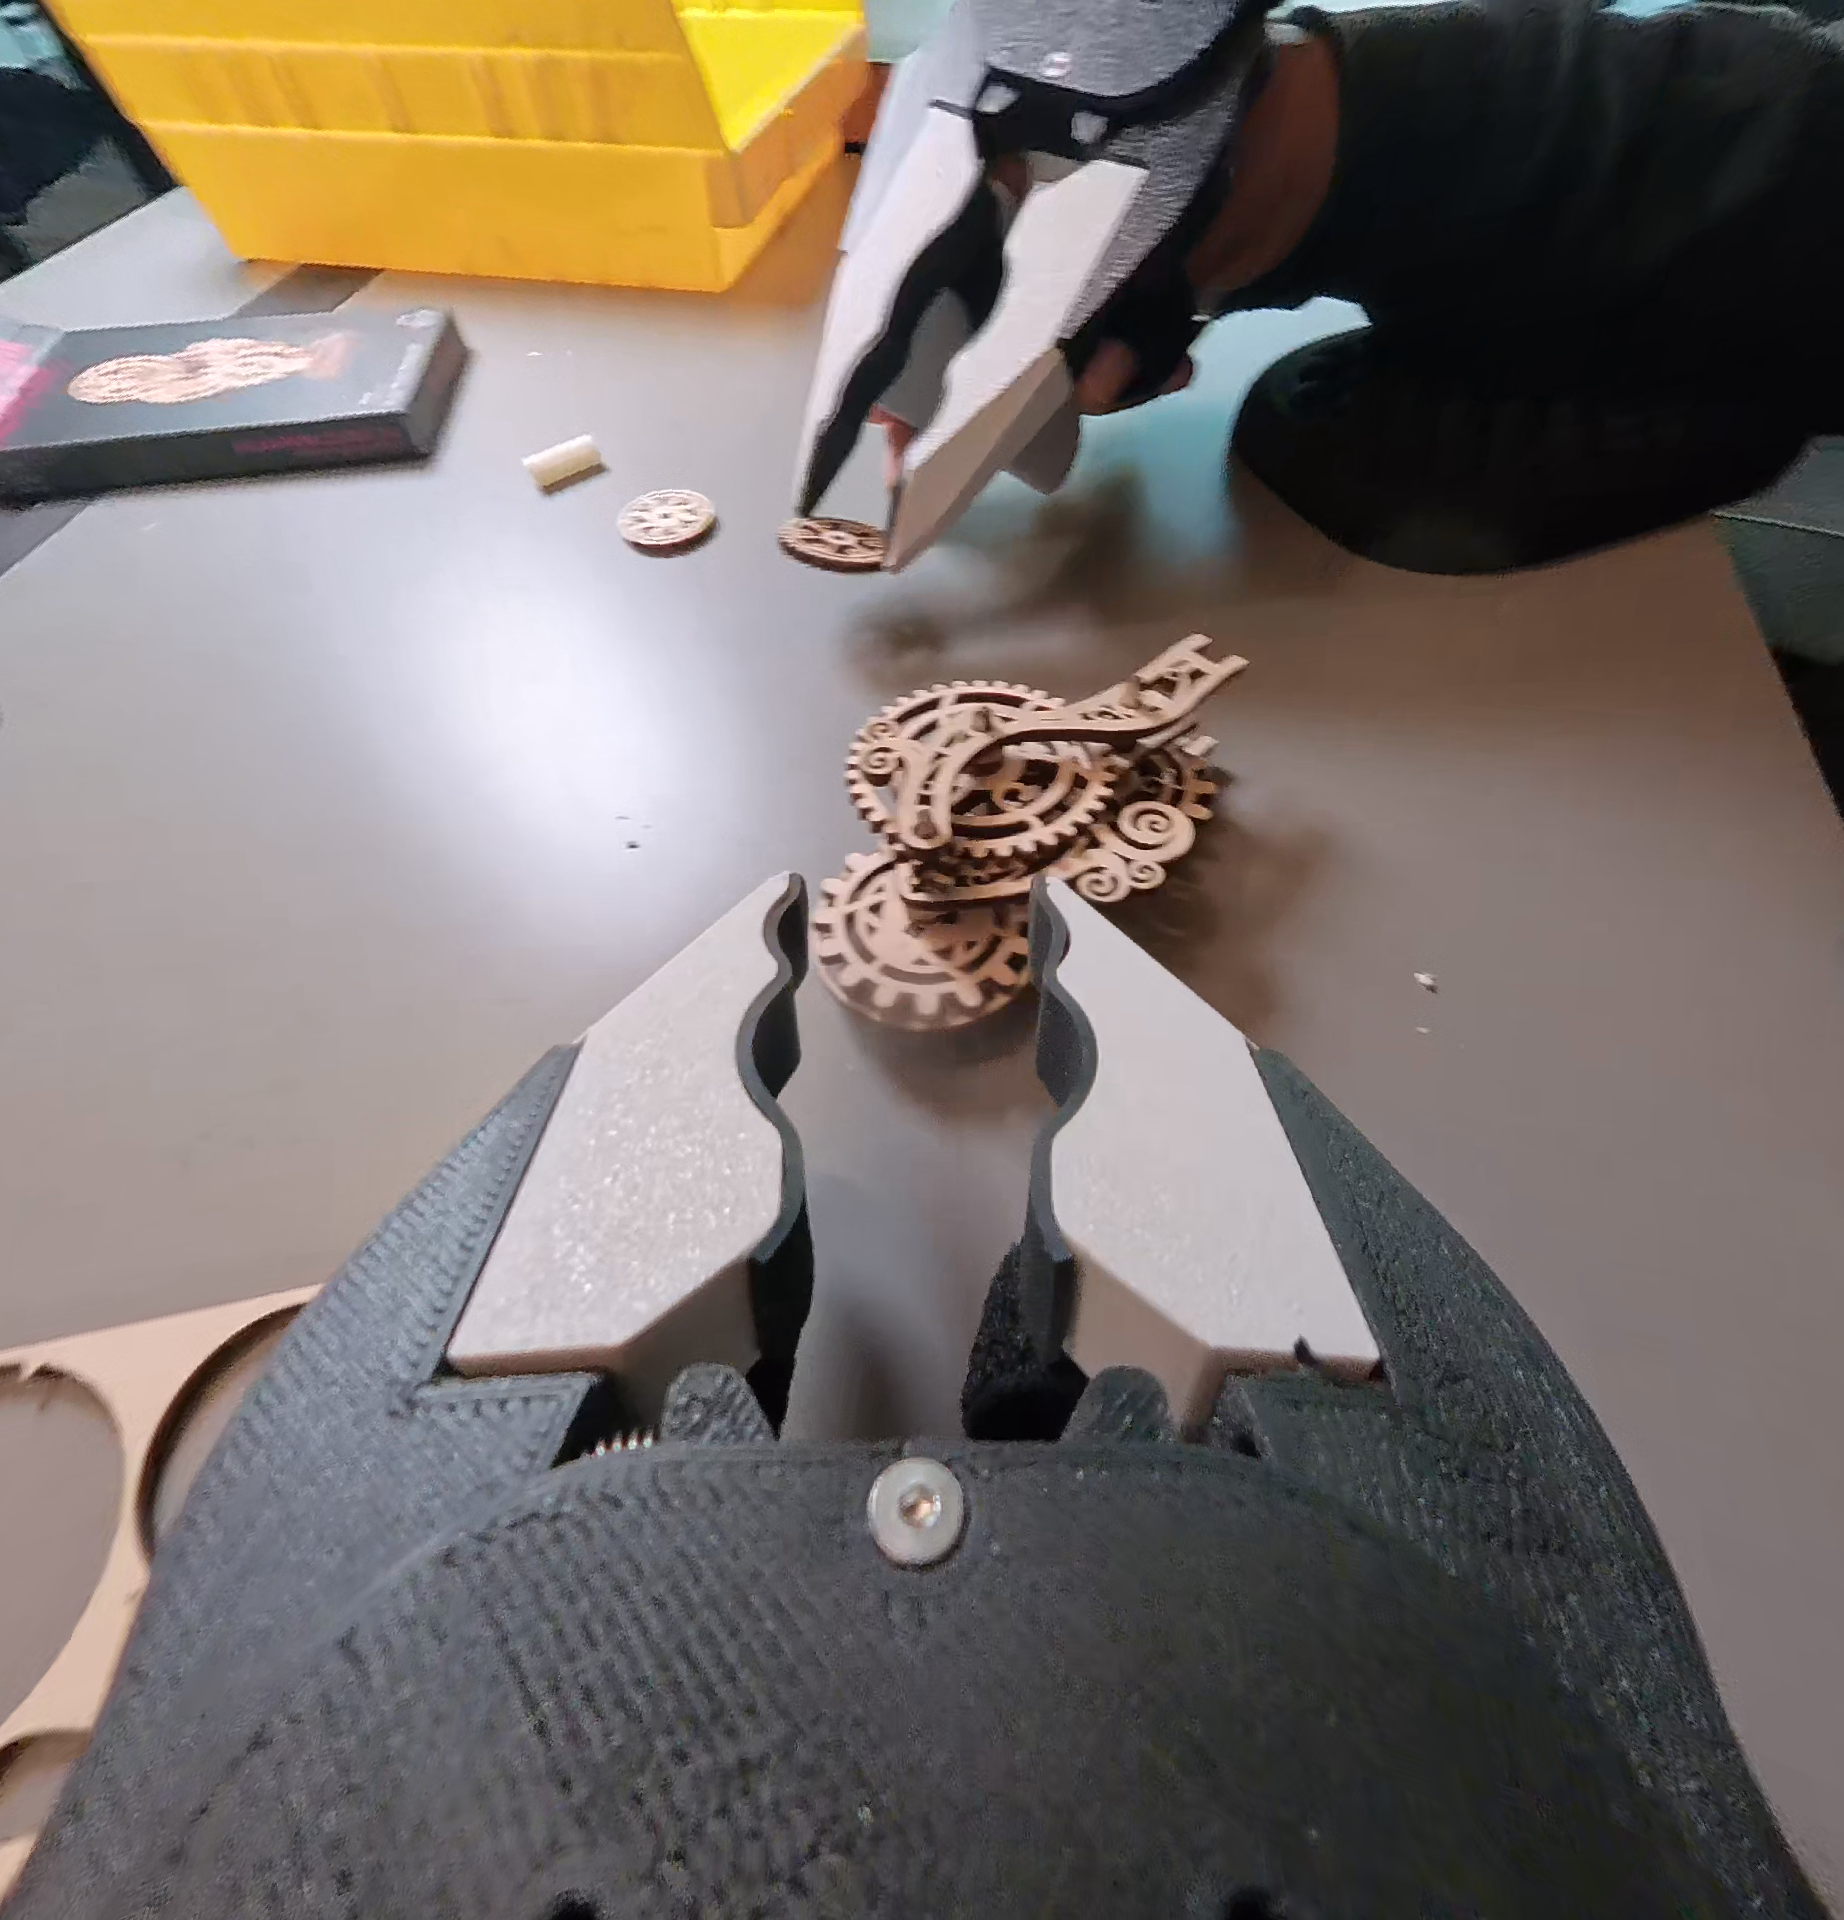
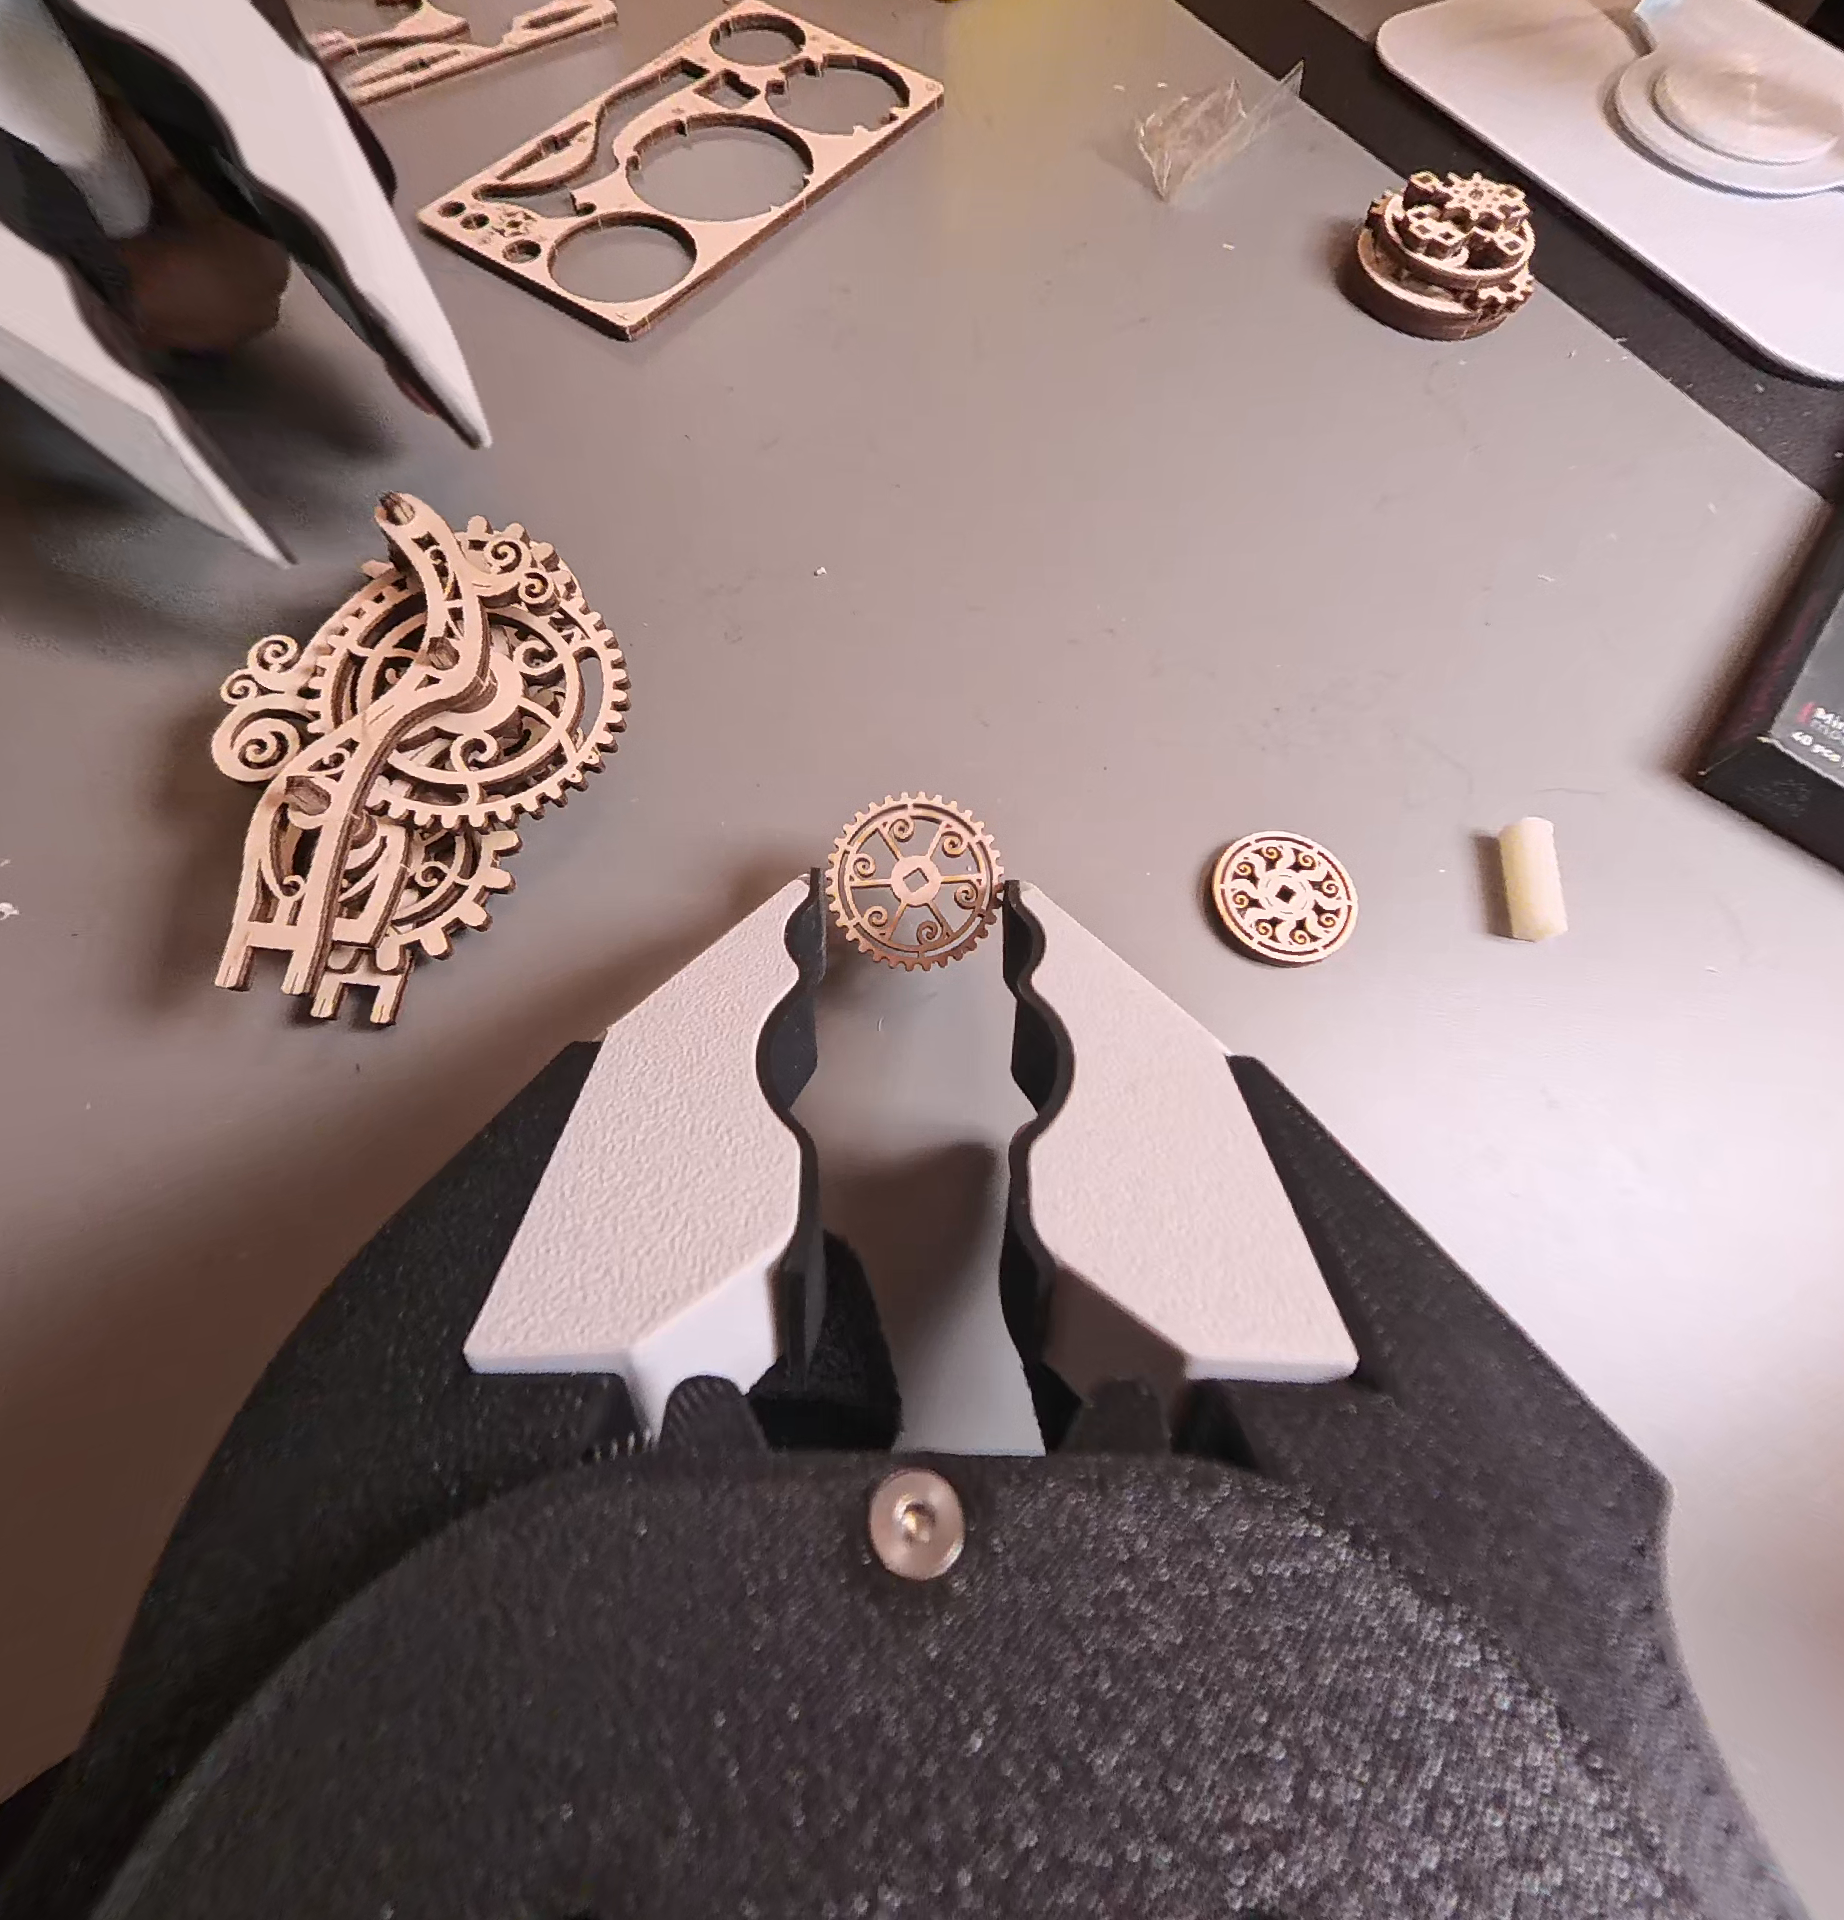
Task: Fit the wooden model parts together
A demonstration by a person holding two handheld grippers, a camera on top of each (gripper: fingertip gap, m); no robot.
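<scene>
Between the right gripper's (image 2: 913,902) tips lies the small gear (image 2: 914,885), flat on the table (image 2: 1001,623). The black pads (image 2: 1020,940) sit at its toothed rim on both sides, and the right one looks to touch it, but a firm pinch cannot be told and the gear has not left the table. To do this pick well, close squarely across the rim, since a thin disc can tip or skate away if one pad lands first. Lift only once both pads bite.

To its right rest a round disc (image 2: 1280,899) and a pale peg (image 2: 1526,879).

Farther off, the left gripper (image 1: 918,899) stands spread around the model's (image 1: 1011,821) lowest gear, gripping nothing. I judge it should clamp there to steady the model before the gear comes over.
</scene>
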